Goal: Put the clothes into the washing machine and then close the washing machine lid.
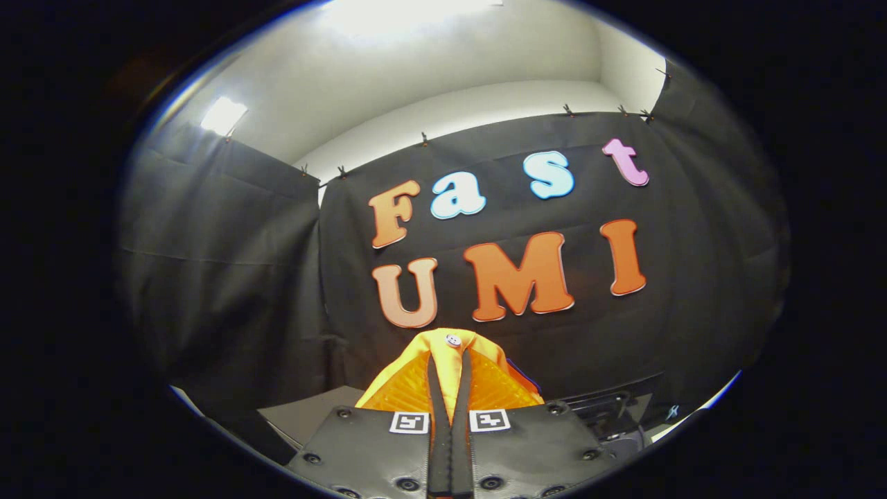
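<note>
Two fingers of the gripper [449, 378] rise from the bottom centre of the frame, drawn close together with a narrow fold of yellow-orange cloth pinched between them. That cloth is the garment [450, 360]; it bunches up over and around the fingertips in the lower middle of the frame, spreading out to both sides of the fingers as a textured orange surface, with a brighter yellow strip running up between them. One small white button [453, 339] sits on the garment at its top, just above the fingertips. A thin dark blue edge shows on the garment's right side.

Below the garment, at the bottom of the frame, the gripper's dark body carries two small square black-and-white markers [409, 422], one on each side of the fingers.

Behind everything hangs the booth's black cloth wall [229, 277], clipped along its top edge, filling the middle of the frame. Above it, in the upper part of the frame, a pale ceiling [416, 62] is lit brightly, with a light patch at the upper left. At the lower right, beside the gripper body, lies some dark equipment too dim to identify.
</note>
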A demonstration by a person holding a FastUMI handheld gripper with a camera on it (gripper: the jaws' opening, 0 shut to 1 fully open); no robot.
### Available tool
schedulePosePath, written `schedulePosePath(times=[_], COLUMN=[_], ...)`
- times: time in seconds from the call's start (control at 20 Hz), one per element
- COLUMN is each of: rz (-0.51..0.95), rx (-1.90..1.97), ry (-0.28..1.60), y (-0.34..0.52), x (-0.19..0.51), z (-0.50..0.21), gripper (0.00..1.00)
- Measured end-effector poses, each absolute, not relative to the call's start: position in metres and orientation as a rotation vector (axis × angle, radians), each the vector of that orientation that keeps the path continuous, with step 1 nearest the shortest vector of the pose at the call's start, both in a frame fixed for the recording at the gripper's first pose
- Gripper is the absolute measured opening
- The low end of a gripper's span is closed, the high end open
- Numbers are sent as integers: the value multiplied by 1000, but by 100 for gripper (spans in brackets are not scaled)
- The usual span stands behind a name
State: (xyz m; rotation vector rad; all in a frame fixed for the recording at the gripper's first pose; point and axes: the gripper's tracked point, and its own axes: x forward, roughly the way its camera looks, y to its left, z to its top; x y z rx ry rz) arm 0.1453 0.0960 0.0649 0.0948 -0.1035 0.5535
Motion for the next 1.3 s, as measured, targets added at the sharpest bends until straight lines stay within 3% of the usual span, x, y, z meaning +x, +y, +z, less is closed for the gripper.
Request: schedulePosePath(times=[0.25,0.55,1.3], rz=[439,357,322], rx=[40,-51,-42], ry=[-57,110,497], y=[3,-53,-42], x=[178,205,306], z=[33,-57,-289], gripper=[8,8,8])
